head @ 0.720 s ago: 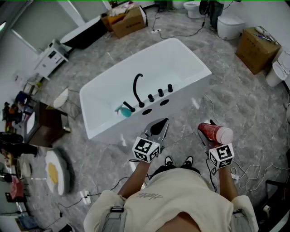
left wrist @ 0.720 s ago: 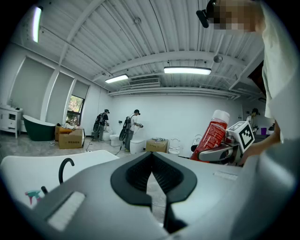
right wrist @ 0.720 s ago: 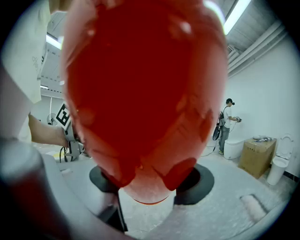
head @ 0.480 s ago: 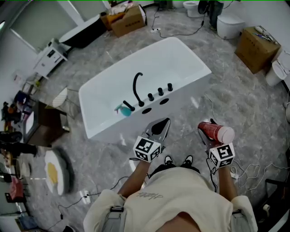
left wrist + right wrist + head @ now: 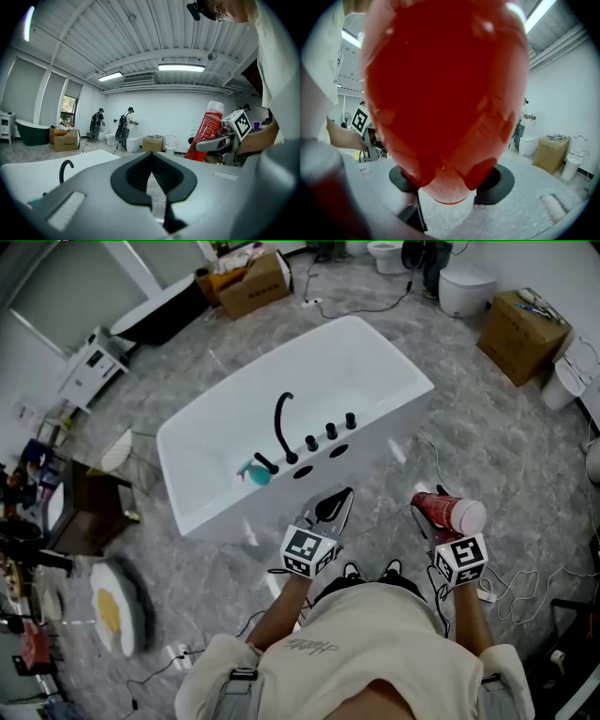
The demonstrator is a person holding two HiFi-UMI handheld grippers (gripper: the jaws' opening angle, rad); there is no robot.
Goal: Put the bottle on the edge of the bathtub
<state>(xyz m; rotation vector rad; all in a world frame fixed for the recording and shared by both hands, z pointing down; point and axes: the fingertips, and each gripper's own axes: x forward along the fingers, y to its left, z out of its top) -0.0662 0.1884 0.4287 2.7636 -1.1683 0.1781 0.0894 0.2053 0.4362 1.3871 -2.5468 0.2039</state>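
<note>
Little has changed: the glossy white tub (image 5: 356, 371) has only drifted slightly left in the head view. The right gripper (image 5: 429, 521) still clamps the smooth, round red bottle (image 5: 442, 510), white-capped and tilted, over grey marbled floor (image 5: 506, 437) near-right of the tub, so placing it on the edge remains ahead. The left gripper (image 5: 330, 506) is closed on nothing.

Grey floor (image 5: 497, 442), white bathtub (image 5: 380, 439), cardboard box (image 5: 518, 334)
</note>
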